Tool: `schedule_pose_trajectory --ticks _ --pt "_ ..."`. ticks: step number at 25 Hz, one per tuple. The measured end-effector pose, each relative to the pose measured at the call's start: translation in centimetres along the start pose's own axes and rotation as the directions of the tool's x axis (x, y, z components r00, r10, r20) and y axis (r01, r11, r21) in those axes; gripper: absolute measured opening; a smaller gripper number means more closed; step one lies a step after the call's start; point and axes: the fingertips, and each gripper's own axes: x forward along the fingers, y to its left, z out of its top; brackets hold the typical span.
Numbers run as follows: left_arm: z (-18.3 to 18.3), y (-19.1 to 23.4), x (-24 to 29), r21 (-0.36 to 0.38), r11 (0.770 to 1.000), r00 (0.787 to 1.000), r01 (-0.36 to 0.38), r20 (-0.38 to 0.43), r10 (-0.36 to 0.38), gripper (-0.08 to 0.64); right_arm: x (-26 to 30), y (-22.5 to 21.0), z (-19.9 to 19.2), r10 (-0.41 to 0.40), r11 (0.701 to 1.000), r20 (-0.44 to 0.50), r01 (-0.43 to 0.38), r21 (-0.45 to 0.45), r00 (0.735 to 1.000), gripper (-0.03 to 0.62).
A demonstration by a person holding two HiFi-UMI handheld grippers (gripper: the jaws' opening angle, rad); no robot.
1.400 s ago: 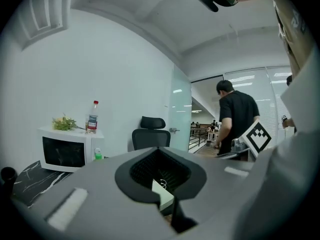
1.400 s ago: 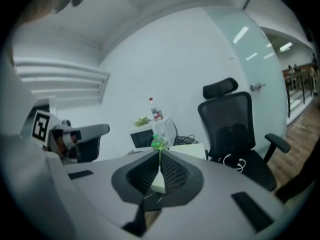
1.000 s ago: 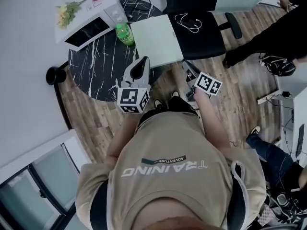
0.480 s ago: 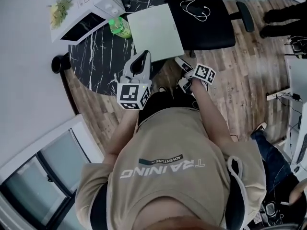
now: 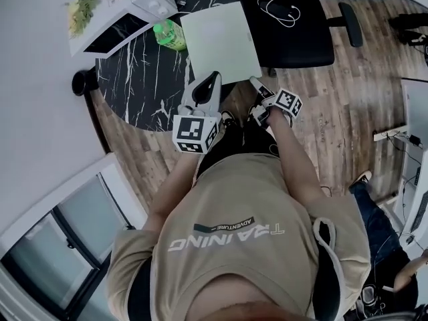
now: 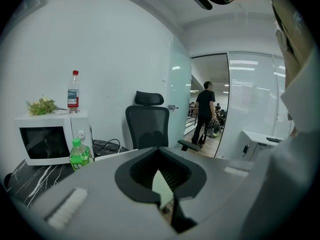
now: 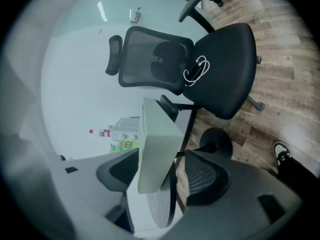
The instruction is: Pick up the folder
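Nearest to us is the beige shirt [image 5: 247, 233] of the person holding both tools, and just beyond it the two of them reach out over the wooden floor [image 5: 348, 99]. We find the left gripper [image 6: 160, 159] with its jaws closed, tips meeting and nothing caught between them; a pale sliver of the folder [image 5: 221, 39] shows through the slot behind the tips. The right gripper [image 7: 162, 176] is rolled onto its side and its jaws are opening. The folder's near edge stands between them, and the pads are not pressing on it. The folder itself lies flat on the right part of the round, black, marbled surface [image 5: 134, 92], and we see its right side jutting past the rim toward the chair. Just left of the folder stands a green bottle [image 5: 168, 35]. Farther left on the surface we see a white microwave [image 6: 45, 141], with a red-capped bottle [image 6: 73, 90] and a leafy sprig [image 6: 42, 105] on top of it. To the right of the surface stands a black office chair [image 5: 294, 32] with a white cable [image 5: 281, 9] coiled on its seat. Farthest off, we make out a person in dark clothes [image 6: 205, 111] standing in a doorway.
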Motion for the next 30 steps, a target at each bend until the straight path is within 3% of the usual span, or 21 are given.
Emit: schedule_pose_trajectory --ticks 11,15,30 --pt "-3.8 1.5 0.4 -0.026 1.0 0.996 -0.013 -0.086 0.011 0.008 2.4 0.2 1.9 0.186 0.982 0.077 -0.187 0.001 0.98 0.264" --pt "-4.4 1.9 0.3 -0.027 1.0 0.995 -0.015 -0.098 0.012 0.008 3.3 0.0 2.6 0.216 0.976 0.107 -0.216 -0.016 0.971 0.264" --pt "-4.7 3.8 0.0 -0.035 0.999 0.995 -0.002 -0.097 -0.002 0.008 2.1 1.2 3.9 0.21 0.978 0.125 -0.207 -0.039 0.97 0.262"
